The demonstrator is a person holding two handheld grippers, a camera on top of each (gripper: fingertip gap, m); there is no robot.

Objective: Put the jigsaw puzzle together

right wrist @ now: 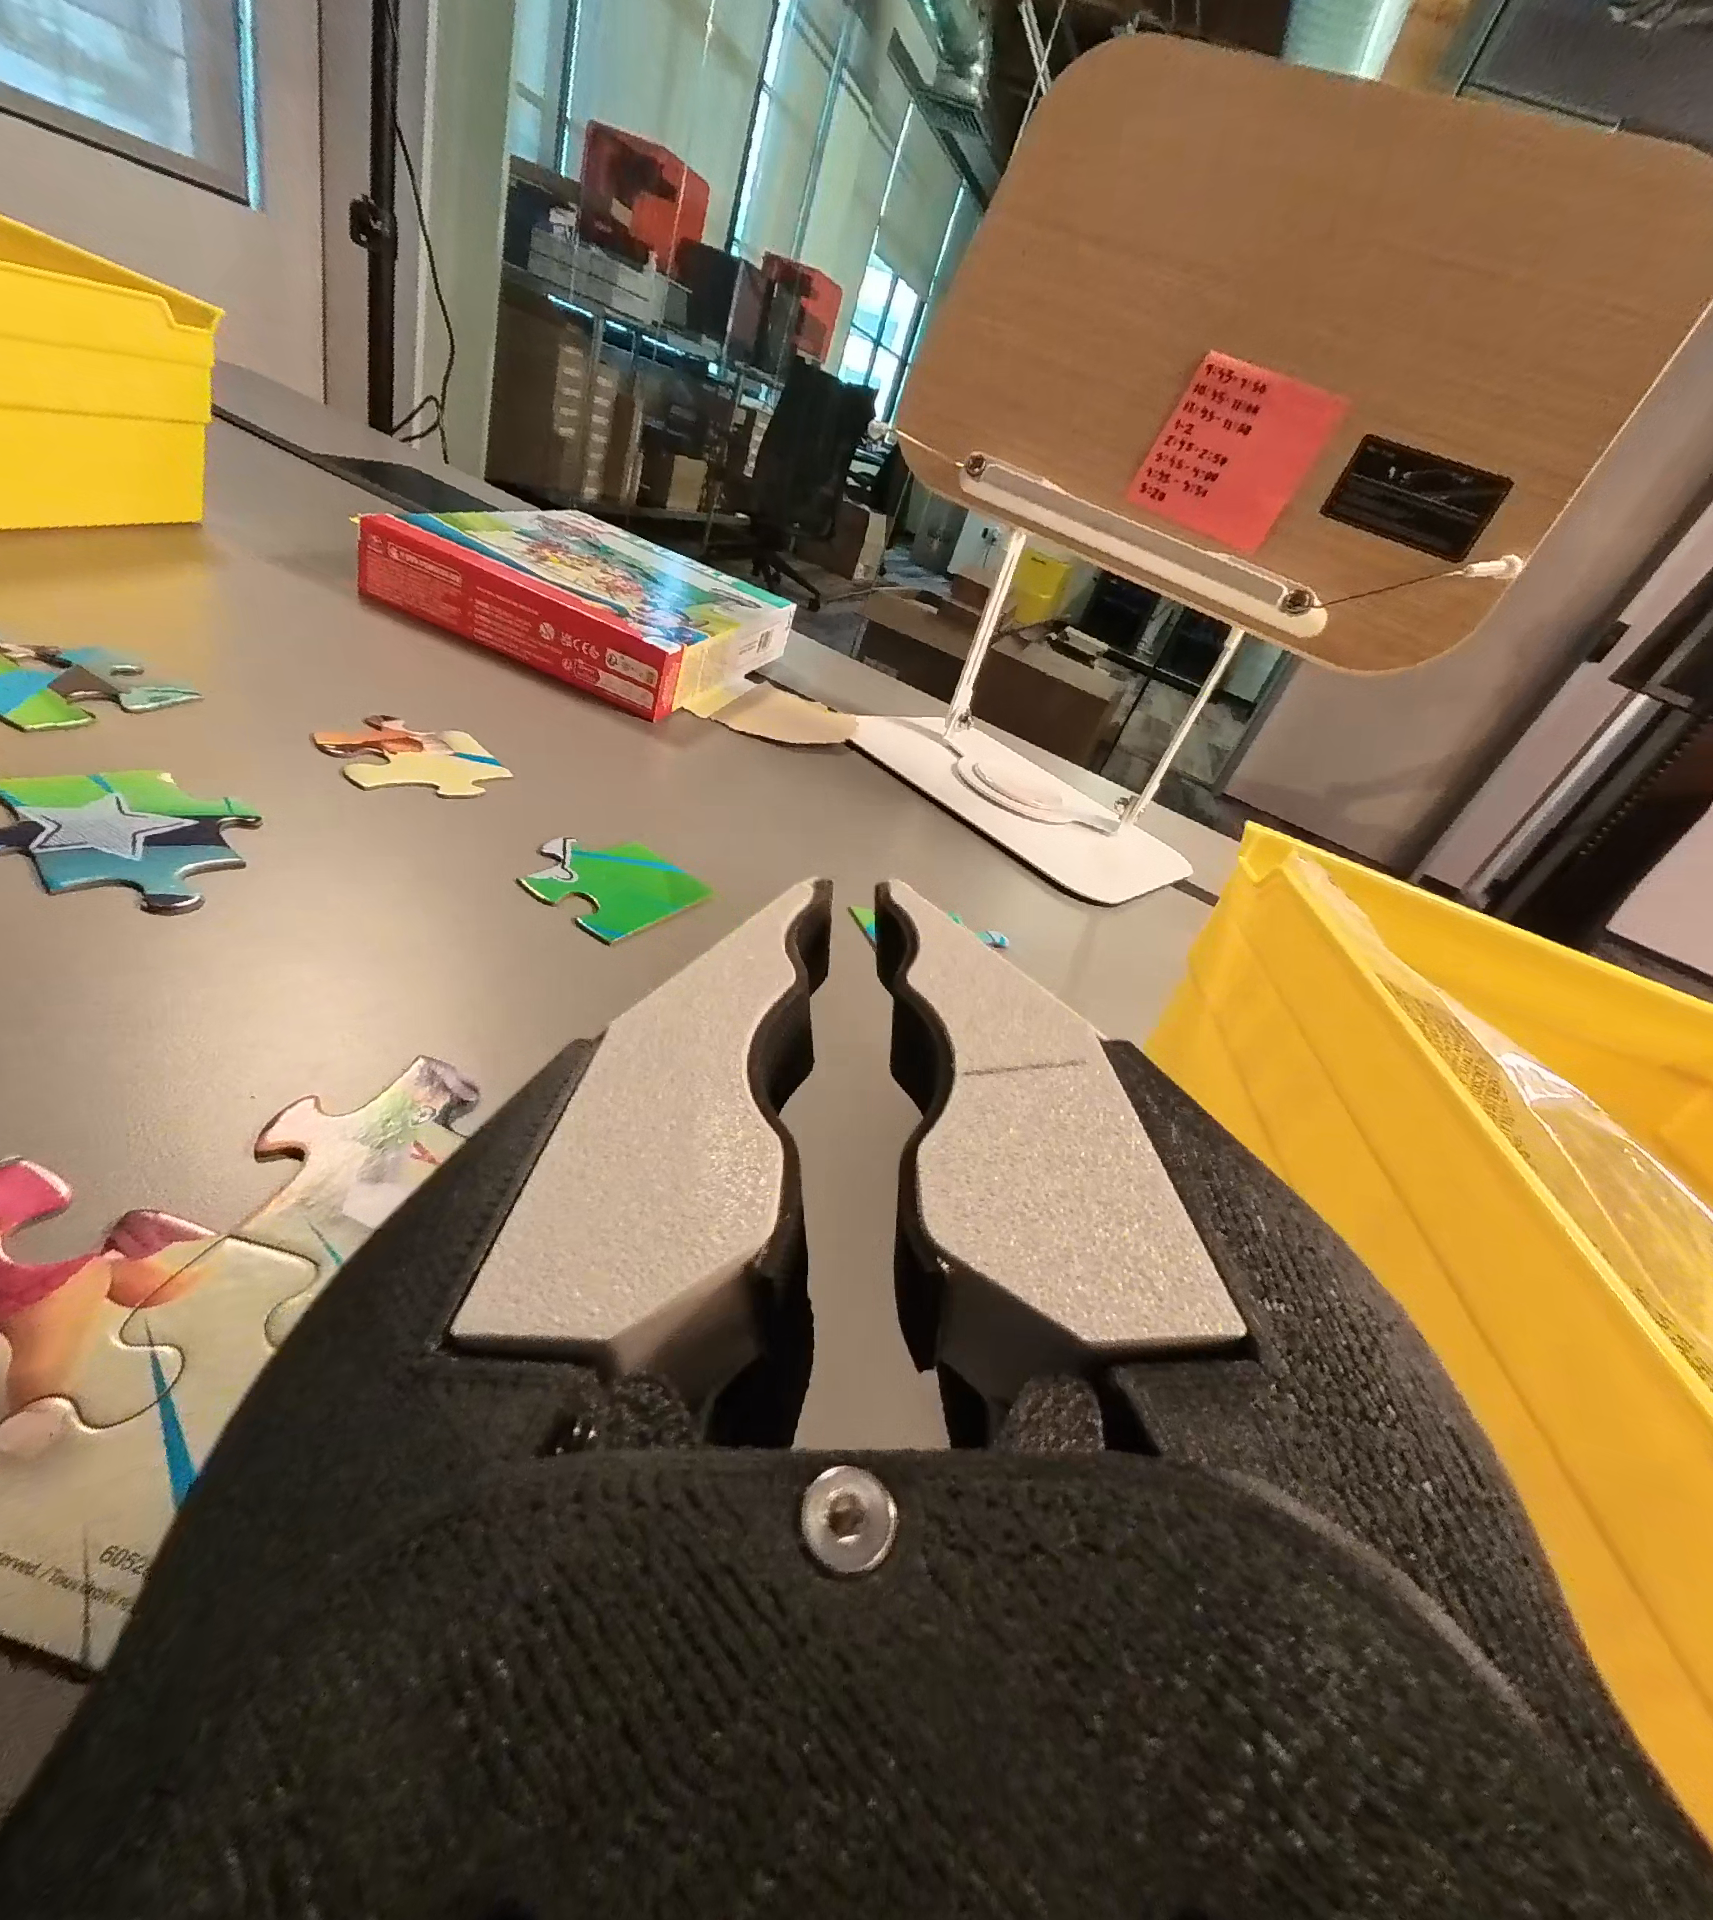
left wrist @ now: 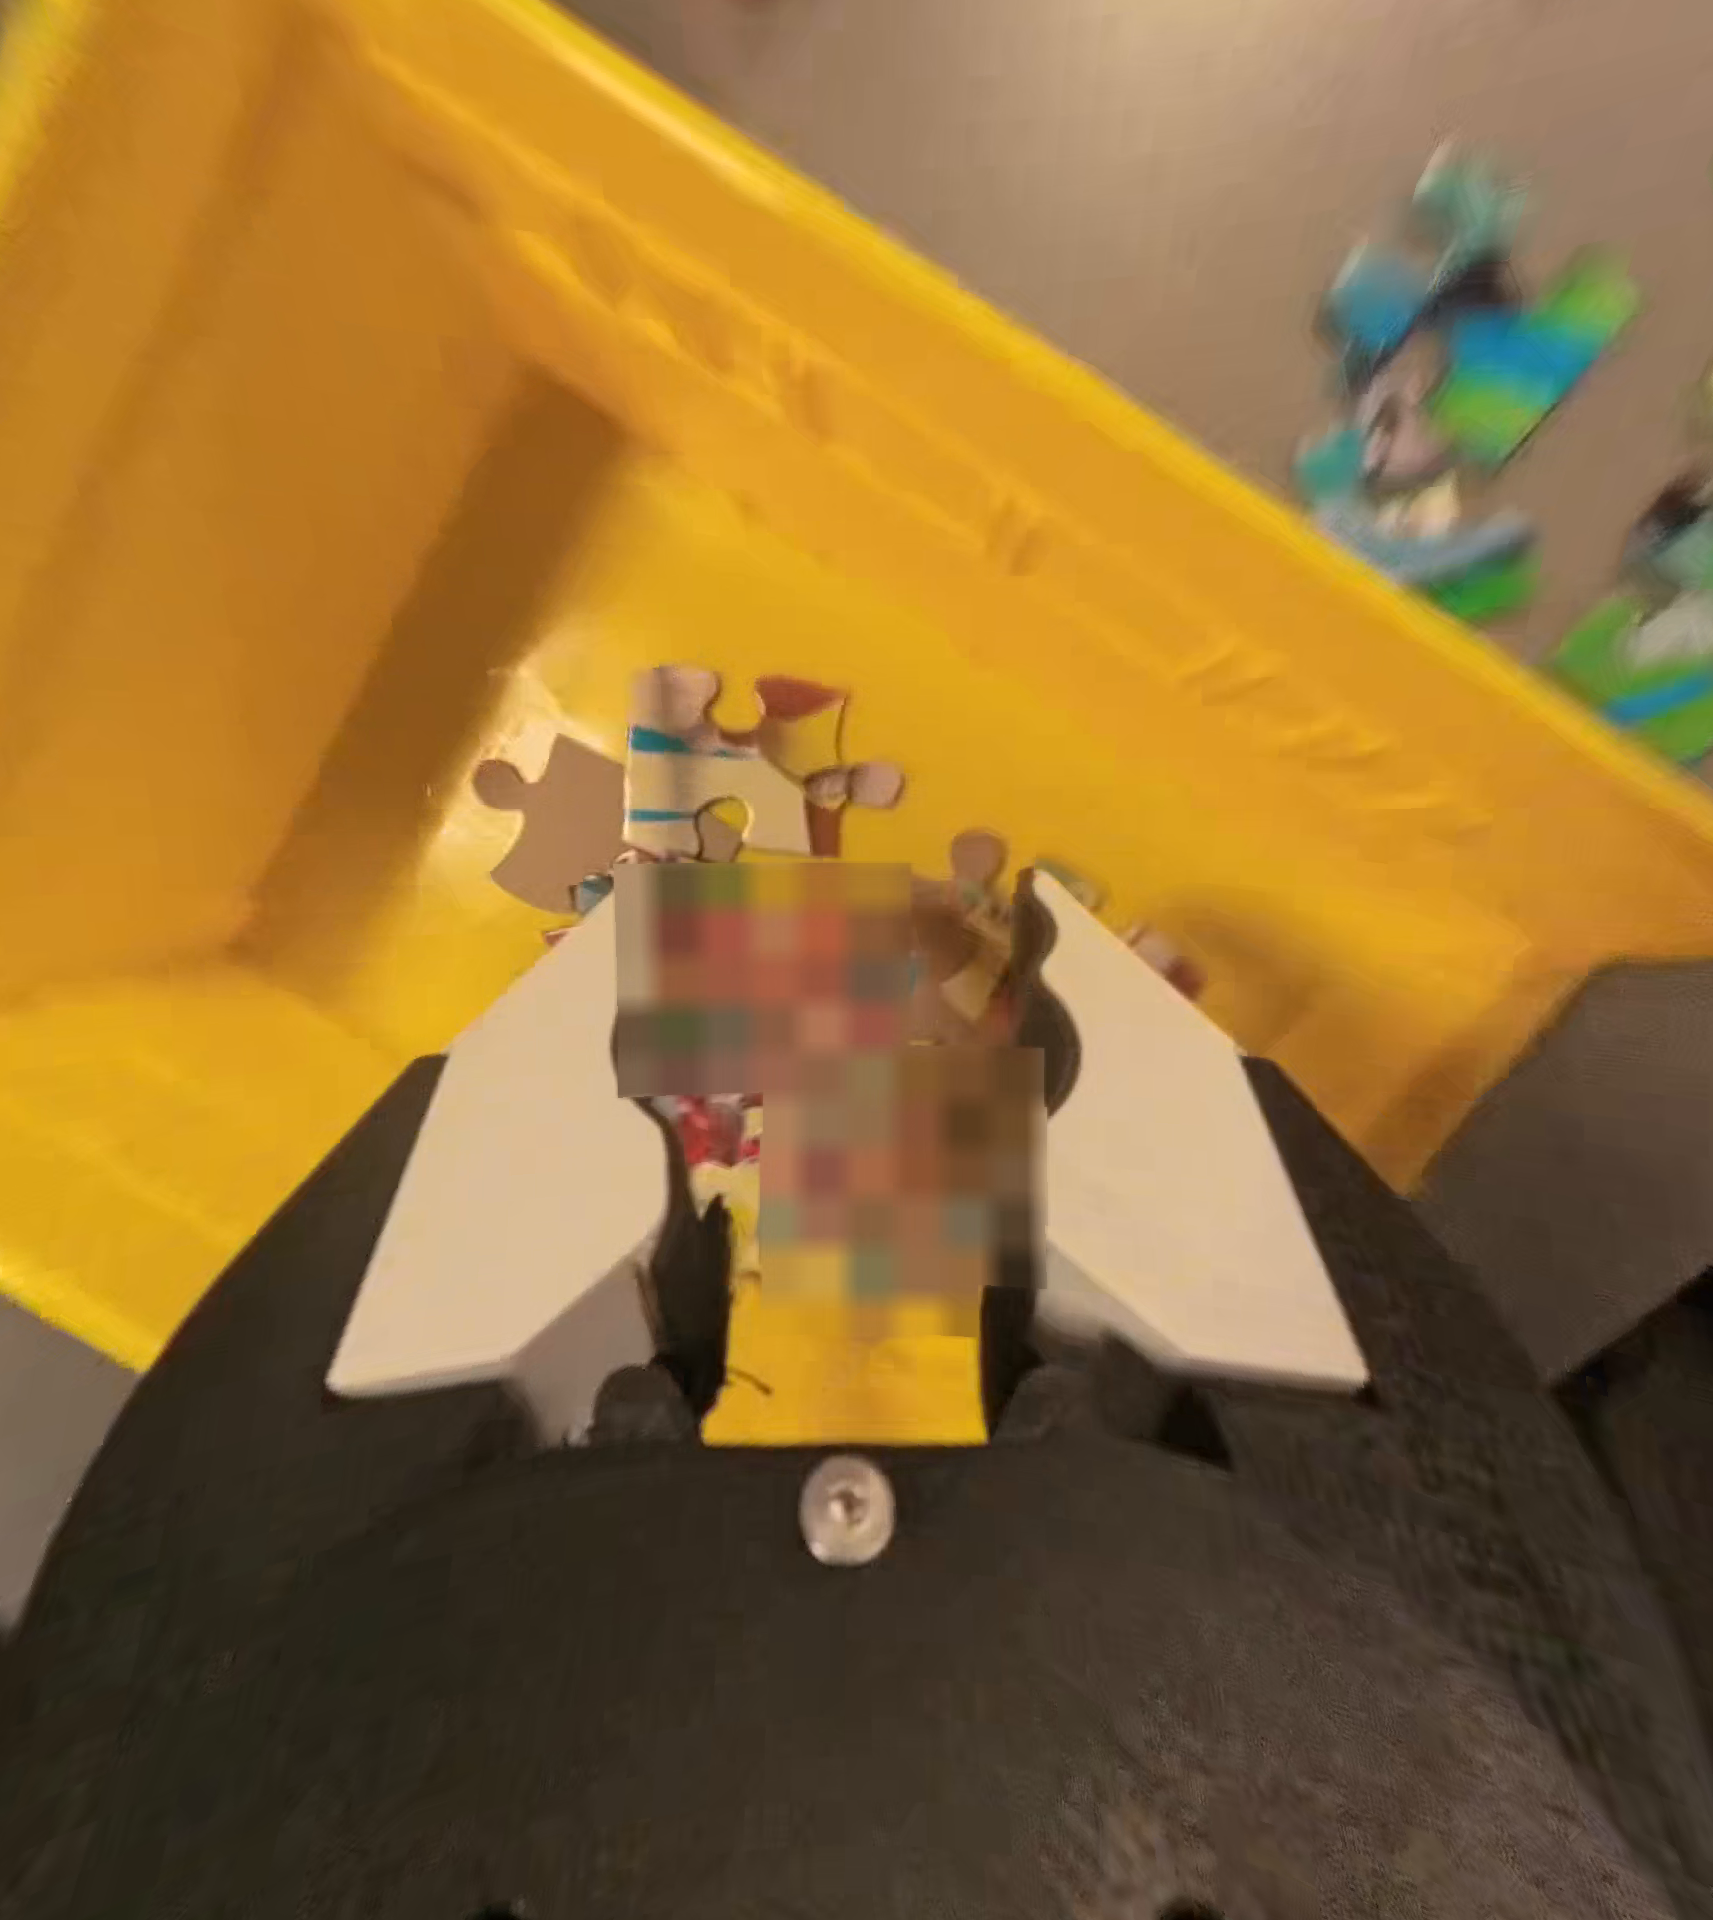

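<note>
A: Yellow fills the left view! The left claw (left wrist: 821, 935) hangs over a yellow bin (left wrist: 208, 520), fingers spread wide, with loose puzzle pieces (left wrist: 717, 769) lying on the bin floor just past the tips. A mosaic patch covers the gap, so I can't tell whether anything sits in it.

B: And the right claw (right wrist: 852, 904)?

A: Low over the grey tabletop (right wrist: 312, 987), fingers nearly together, only a narrow slit between them, gripping nothing. A green piece (right wrist: 623, 888) lies just left of the tips. A joined section (right wrist: 52, 1351) sits at near left, a red box (right wrist: 571, 613) farther off, another bin (right wrist: 1454, 1195) close on the right.
</note>
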